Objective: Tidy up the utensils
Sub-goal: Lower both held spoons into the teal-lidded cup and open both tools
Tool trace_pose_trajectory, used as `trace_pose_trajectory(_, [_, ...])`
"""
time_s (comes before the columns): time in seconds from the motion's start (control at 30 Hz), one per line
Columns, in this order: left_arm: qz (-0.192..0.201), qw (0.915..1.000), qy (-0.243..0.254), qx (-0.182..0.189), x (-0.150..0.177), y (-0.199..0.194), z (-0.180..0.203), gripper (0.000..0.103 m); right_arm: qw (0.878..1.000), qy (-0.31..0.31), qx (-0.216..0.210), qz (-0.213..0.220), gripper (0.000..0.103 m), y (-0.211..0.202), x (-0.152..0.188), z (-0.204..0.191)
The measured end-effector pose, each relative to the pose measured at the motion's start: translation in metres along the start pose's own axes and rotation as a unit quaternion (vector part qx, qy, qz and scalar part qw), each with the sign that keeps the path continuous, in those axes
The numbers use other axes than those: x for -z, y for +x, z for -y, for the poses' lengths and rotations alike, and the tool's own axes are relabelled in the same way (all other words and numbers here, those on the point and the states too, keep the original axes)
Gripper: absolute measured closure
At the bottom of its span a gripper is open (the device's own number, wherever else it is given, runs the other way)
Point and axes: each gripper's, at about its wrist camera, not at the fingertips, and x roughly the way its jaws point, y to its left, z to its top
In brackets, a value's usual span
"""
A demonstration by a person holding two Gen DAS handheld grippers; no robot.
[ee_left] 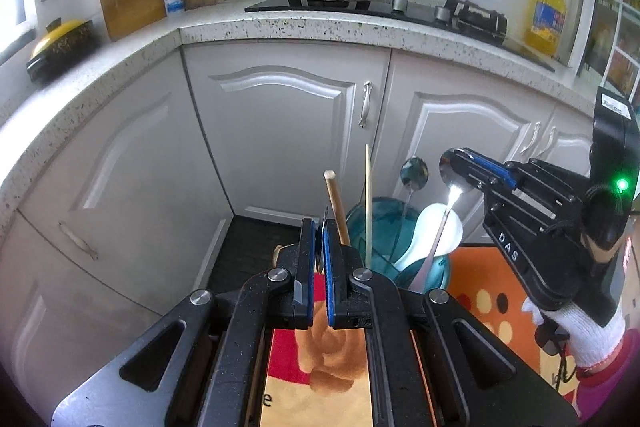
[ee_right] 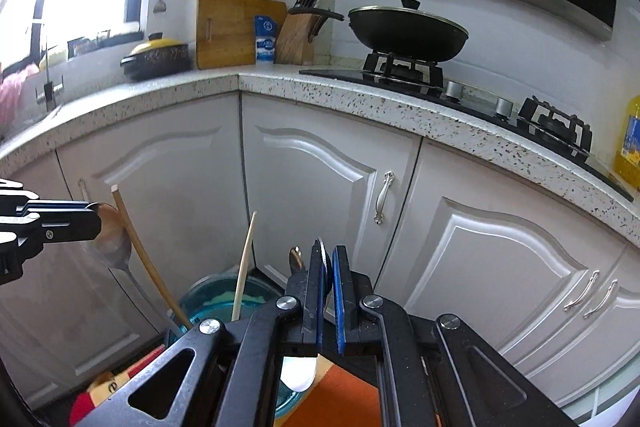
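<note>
Each gripper is pinching a metal spoon bowl between nearly closed jaws, the left gripper (ee_left: 319, 259) and right gripper (ee_right: 328, 287) holding handles pointing steeply down into the teal jar (ee_left: 376, 223) just beyond, below the far counter (ee_left: 280, 27).
</note>
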Motion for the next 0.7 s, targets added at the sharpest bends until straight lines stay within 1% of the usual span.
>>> trace_pose_trajectory(0.2, [-0.013,0.9999,0.000,0.008,0.011,0.009,0.010,0.101,1.000,-0.009,-0.017,-0.025,0.099,0.000,0.016,-0.008])
trace_pose_trajectory(0.43, [-0.033,0.9994,-0.002,0.012,0.023,0.020,0.021,0.100,0.995,0.017,-0.061,-0.076,0.099,0.004,0.042,-0.006])
trace_pose_trajectory(0.53, [-0.039,0.9990,-0.005,0.021,0.027,0.023,0.021,0.100,0.993,0.038,-0.078,-0.083,0.098,-0.001,0.047,0.001])
trace_pose_trajectory(0.57, [-0.041,0.9988,-0.009,0.025,0.027,0.022,0.021,0.100,0.992,0.048,-0.088,-0.080,0.096,-0.006,0.048,0.006])
trace_pose_trajectory(0.63, [-0.043,0.9984,-0.015,0.034,0.027,0.020,0.019,0.099,0.991,0.061,-0.092,-0.072,0.089,-0.015,0.047,0.012])
trace_pose_trajectory(0.67, [-0.043,0.9982,-0.017,0.038,0.027,0.019,0.019,0.095,0.991,0.071,-0.093,-0.066,0.083,-0.020,0.047,0.016])
trace_pose_trajectory(0.7, [-0.040,0.9981,-0.020,0.041,0.026,0.016,0.019,0.093,0.991,0.078,-0.094,-0.063,0.082,-0.024,0.046,0.020])
